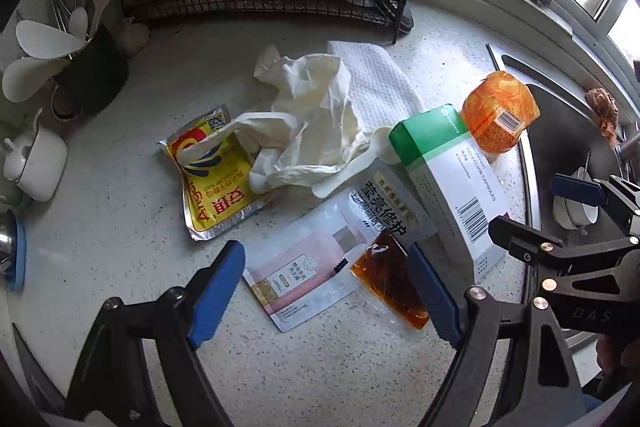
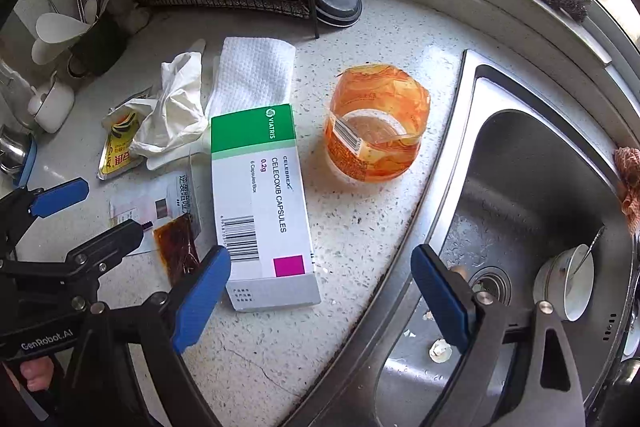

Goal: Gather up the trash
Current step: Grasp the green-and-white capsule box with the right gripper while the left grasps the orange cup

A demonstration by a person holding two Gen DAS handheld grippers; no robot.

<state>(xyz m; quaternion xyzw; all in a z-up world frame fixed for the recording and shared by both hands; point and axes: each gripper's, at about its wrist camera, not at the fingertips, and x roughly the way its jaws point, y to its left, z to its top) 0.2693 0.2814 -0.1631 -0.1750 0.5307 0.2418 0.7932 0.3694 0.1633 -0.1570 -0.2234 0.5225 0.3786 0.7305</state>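
Note:
Trash lies scattered on the speckled counter: a green-and-white medicine box [image 1: 448,179] [image 2: 260,203], an orange plastic tub [image 1: 500,111] [image 2: 378,131], a crumpled white glove [image 1: 316,123] [image 2: 176,111], a yellow yeast packet [image 1: 212,179] [image 2: 118,147], a white spoon [image 1: 352,167], a paper towel [image 1: 380,83] [image 2: 256,71], a pink-and-white sachet [image 1: 304,271] [image 2: 152,203] and a brown sauce packet [image 1: 390,283] [image 2: 176,251]. My left gripper [image 1: 326,291] [image 2: 88,219] hangs open above the sachet and sauce packet. My right gripper [image 2: 320,303] [image 1: 524,207] stands open over the box's near end and the sink's rim, holding nothing.
A steel sink [image 2: 520,187] lies to the right with a white bowl [image 2: 568,283] and scraps in it. A black wire rack [image 1: 260,3] stands at the back. A dark utensil holder [image 1: 88,67] and a white lidded pot [image 1: 36,159] stand at the left.

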